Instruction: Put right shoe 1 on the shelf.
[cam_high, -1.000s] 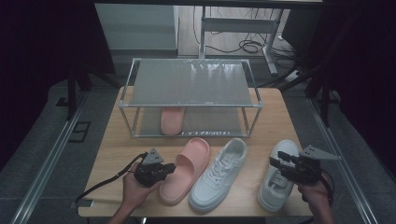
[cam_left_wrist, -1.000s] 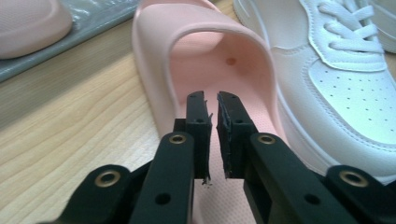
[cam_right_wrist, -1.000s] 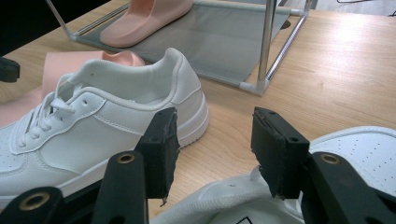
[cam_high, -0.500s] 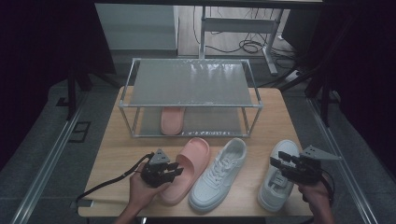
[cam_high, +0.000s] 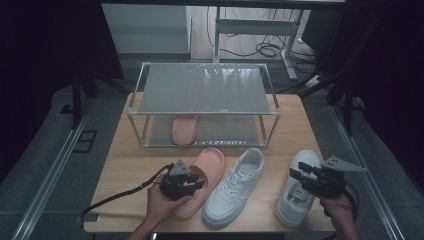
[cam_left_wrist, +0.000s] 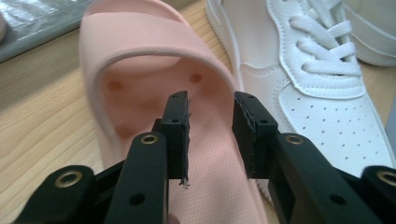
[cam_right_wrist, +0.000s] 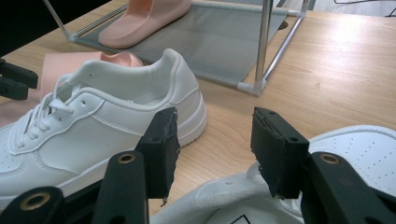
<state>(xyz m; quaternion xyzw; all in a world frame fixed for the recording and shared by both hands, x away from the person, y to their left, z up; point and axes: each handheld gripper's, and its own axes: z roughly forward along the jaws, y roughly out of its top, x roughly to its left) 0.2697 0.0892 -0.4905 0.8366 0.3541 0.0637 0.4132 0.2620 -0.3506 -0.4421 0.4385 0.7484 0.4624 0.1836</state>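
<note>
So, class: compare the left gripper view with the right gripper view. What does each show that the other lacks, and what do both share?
Left gripper view alone: the left gripper, jaws open, above the pink slipper's footbed and strap. Right gripper view alone: the right gripper, open over the second white sneaker, plus the rack's post and the shelved slipper. Both: the middle white sneaker and the wooden table.
</note>
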